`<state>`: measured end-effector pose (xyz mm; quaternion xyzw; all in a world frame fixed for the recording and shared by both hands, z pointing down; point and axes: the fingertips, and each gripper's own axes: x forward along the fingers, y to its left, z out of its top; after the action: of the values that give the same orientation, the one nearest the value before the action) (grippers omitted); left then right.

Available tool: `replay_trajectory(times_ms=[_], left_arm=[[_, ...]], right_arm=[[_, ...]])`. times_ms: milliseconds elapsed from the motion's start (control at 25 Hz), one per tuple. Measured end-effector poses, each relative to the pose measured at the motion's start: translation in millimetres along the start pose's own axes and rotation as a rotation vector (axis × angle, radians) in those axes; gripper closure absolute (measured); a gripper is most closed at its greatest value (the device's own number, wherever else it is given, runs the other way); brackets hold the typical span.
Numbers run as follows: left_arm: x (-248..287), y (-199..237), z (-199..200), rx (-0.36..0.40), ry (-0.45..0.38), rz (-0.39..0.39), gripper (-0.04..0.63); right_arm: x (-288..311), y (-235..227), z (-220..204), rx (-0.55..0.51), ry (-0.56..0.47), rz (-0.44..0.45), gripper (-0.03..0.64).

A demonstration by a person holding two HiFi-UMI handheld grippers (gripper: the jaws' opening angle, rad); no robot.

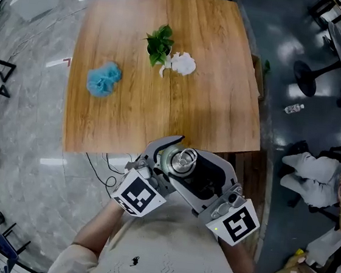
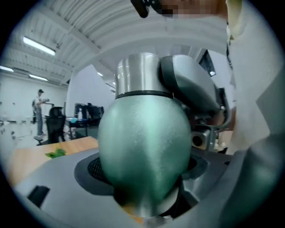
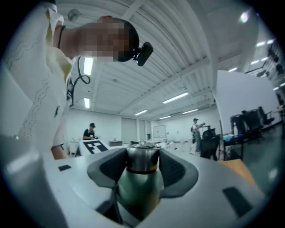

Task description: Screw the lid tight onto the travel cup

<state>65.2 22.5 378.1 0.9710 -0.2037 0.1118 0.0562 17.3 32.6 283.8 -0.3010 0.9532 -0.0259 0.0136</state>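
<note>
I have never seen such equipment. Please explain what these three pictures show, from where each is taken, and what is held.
A person holds a gripper in each hand. One picture comes from a head camera looking down; the other two from a camera on each gripper. On the wooden table lie a blue fluffy thing, a green plant and a white crumpled thing. The left gripper holds the green travel cup off the table; the right gripper clasps its steel lid between its fingers.

plant (image 1: 159, 43) on table (image 1: 213, 107) beyond travel cup (image 1: 180, 160)
</note>
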Motion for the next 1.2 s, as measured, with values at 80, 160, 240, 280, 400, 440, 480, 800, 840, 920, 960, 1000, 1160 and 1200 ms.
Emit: replay_trajectory(times_ms=[80, 160, 240, 280, 400, 440, 480, 800, 840, 920, 960, 1000, 1160, 1200], left_arm=[[-1, 21, 3, 0.016, -0.010, 0.159, 0.189], [-4, 38, 6, 0.003, -0.020, 0.283, 0.189], [-8, 49, 1, 0.008, 0.000, 0.373, 0.189], [-11, 53, -1, 0.015, 0.011, 0.403, 0.189], [-25, 65, -2, -0.013, -0.032, 0.455, 0.189], [-34, 72, -3, -0.033, -0.052, 0.476, 0.189], [-44, 81, -7, -0.052, -0.054, 0.505, 0.189], [-125, 145, -31, -0.120, -0.035, 0.681, 0.188], [-135, 152, -28, -0.119, -0.044, 0.702, 0.188], [-152, 164, -23, -0.108, -0.050, 0.741, 0.189], [-159, 167, -20, -0.106, -0.051, 0.755, 0.189], [-164, 169, -16, -0.110, -0.057, 0.765, 0.189], [-167, 165, -6, -0.100, -0.066, 0.764, 0.189], [-164, 163, -6, -0.093, -0.062, 0.756, 0.188]], right_arm=[[3, -5, 1, -0.001, -0.023, -0.083, 0.380], [6, -8, 0, 0.005, -0.031, -0.145, 0.389], [5, -9, -3, 0.017, -0.032, -0.189, 0.399], [3, -9, -4, 0.025, -0.038, -0.199, 0.400], [-14, -22, -2, 0.061, -0.073, -0.248, 0.488], [-21, -32, -3, 0.067, -0.075, -0.282, 0.549], [-29, -44, -4, 0.070, -0.070, -0.321, 0.567], [-120, -129, 8, 0.011, -0.061, -0.640, 0.595], [-129, -134, 9, -0.001, -0.056, -0.661, 0.595], [-140, -140, 11, -0.029, -0.043, -0.681, 0.595], [-143, -142, 13, -0.036, -0.043, -0.686, 0.597], [-146, -143, 14, -0.038, -0.047, -0.689, 0.595], [-146, -145, 14, -0.055, -0.041, -0.674, 0.597], [-143, -144, 13, -0.056, -0.039, -0.667, 0.597]])
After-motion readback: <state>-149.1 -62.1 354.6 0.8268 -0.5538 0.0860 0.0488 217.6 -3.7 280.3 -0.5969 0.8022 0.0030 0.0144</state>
